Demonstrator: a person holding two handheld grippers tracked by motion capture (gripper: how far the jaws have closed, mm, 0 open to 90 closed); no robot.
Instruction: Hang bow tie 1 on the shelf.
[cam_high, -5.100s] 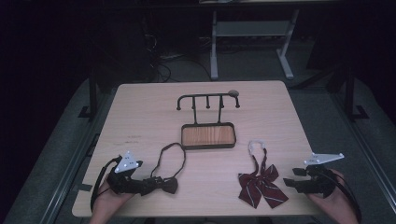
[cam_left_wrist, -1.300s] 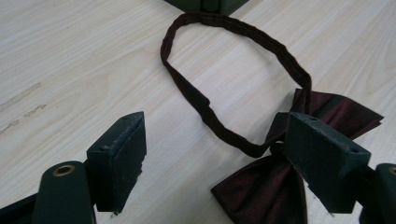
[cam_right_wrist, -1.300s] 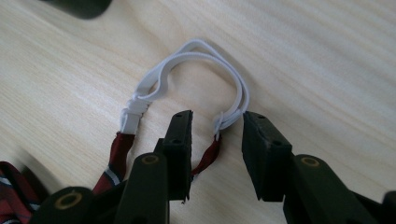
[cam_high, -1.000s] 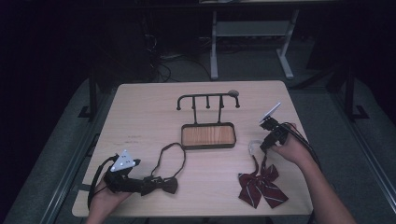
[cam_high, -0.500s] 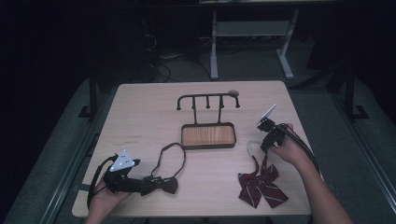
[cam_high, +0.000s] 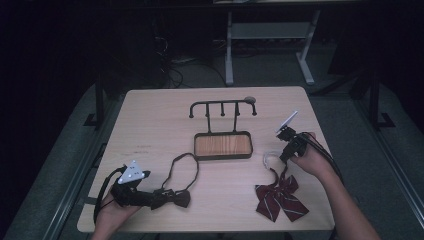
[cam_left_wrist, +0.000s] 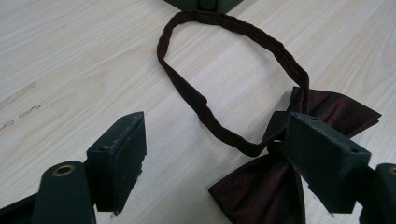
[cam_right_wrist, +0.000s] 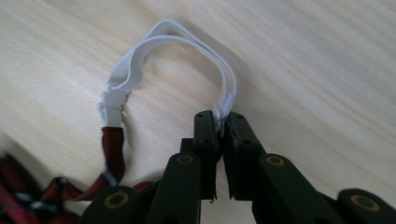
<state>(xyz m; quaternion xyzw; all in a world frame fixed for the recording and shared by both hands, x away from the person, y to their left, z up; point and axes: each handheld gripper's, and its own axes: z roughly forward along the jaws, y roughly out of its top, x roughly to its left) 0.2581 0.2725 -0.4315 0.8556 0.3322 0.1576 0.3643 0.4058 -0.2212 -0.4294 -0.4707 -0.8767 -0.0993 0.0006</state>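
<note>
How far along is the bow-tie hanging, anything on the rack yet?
Nothing is hung: the rack has bare hooks. In hand: the right gripper, jaws just closed, pinches the white elastic loop of the striped red bow tie, which lies on the table. Left: the dark bow tie sits between the open left gripper jaws, ungripped.

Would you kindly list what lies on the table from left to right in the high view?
Left claw → dark bow tie → hook stand with wooden tray → white elastic loop → right claw, shut on that loop.
</note>
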